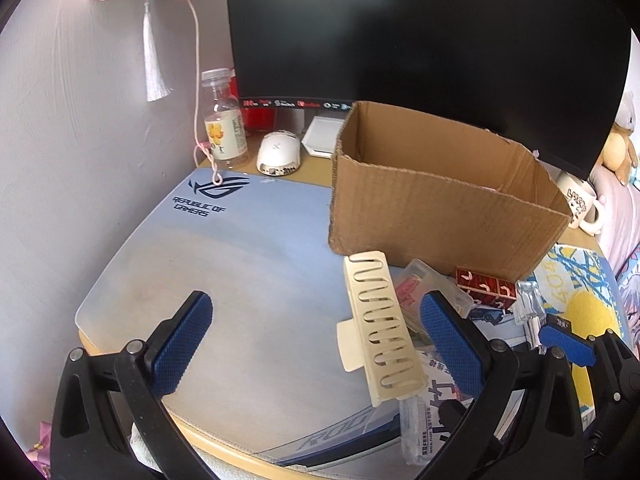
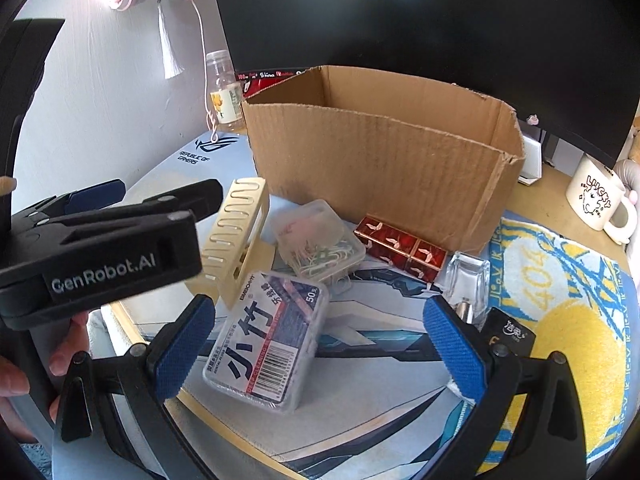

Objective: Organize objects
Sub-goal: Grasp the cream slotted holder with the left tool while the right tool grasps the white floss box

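Observation:
My left gripper (image 1: 320,340) is open above the blue desk mat (image 1: 224,280). A cream slotted holder (image 1: 380,328) lies between its fingers, close to the right pad. My right gripper (image 2: 320,344) is also open, with a clear floss box (image 2: 268,340) lying between its fingers, nearer the left one. Behind that lie a clear paperclip box (image 2: 320,244), a red patterned box (image 2: 400,248) and a small glass bottle (image 2: 468,276). An open cardboard box (image 2: 380,160) stands behind them all. In the left wrist view, one blue right-gripper finger (image 1: 564,344) shows at the right.
A dark monitor (image 1: 420,32) rises behind the cardboard box. A plastic bottle (image 1: 224,128) and a white mouse (image 1: 278,154) sit at the back left. A white mug (image 2: 596,200) stands at the right beside a yellow-and-blue cloth (image 2: 560,300). A small black item (image 2: 508,336) lies by my right finger.

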Demonstrator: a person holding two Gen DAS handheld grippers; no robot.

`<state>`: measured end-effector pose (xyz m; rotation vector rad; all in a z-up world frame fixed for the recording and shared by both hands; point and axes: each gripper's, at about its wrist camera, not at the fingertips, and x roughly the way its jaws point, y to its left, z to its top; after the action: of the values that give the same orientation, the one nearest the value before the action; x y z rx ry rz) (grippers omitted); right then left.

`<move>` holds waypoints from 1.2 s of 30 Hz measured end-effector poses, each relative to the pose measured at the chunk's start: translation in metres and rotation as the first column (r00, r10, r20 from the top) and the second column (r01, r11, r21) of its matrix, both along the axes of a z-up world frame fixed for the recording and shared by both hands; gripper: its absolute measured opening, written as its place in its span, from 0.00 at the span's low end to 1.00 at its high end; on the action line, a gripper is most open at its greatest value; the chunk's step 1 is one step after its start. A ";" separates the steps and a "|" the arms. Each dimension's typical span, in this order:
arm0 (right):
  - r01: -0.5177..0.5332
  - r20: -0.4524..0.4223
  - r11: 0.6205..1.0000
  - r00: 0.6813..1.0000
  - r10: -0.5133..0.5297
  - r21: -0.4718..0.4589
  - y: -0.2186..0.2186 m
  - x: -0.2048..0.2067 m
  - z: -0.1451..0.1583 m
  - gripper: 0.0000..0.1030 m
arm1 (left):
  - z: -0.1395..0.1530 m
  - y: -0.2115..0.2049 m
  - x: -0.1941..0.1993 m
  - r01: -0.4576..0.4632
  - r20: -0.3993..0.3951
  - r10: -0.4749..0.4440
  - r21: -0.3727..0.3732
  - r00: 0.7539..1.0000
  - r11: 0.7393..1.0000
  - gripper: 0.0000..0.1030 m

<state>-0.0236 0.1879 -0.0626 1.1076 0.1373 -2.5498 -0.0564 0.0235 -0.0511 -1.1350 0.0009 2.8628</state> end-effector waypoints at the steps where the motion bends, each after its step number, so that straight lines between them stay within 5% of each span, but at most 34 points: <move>1: 0.001 0.008 1.000 1.000 -0.001 -0.002 0.000 -0.001 -0.001 1.00 | -0.001 0.002 0.000 0.006 0.006 -0.006 -0.002 1.000 1.000 1.00; 13: -0.033 0.144 0.998 0.989 0.041 -0.055 -0.006 -0.017 -0.022 1.00 | -0.015 0.013 -0.007 0.052 0.061 -0.056 0.053 0.997 0.997 1.00; 36: -0.042 0.206 0.999 0.978 0.039 0.009 -0.012 -0.022 -0.038 1.00 | -0.044 0.016 -0.028 0.013 0.168 -0.001 -0.071 0.986 0.997 1.00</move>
<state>-0.0458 0.1756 -0.1007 1.3518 0.1223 -2.3841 -0.0847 0.0399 -0.0953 -1.3829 0.1008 2.7724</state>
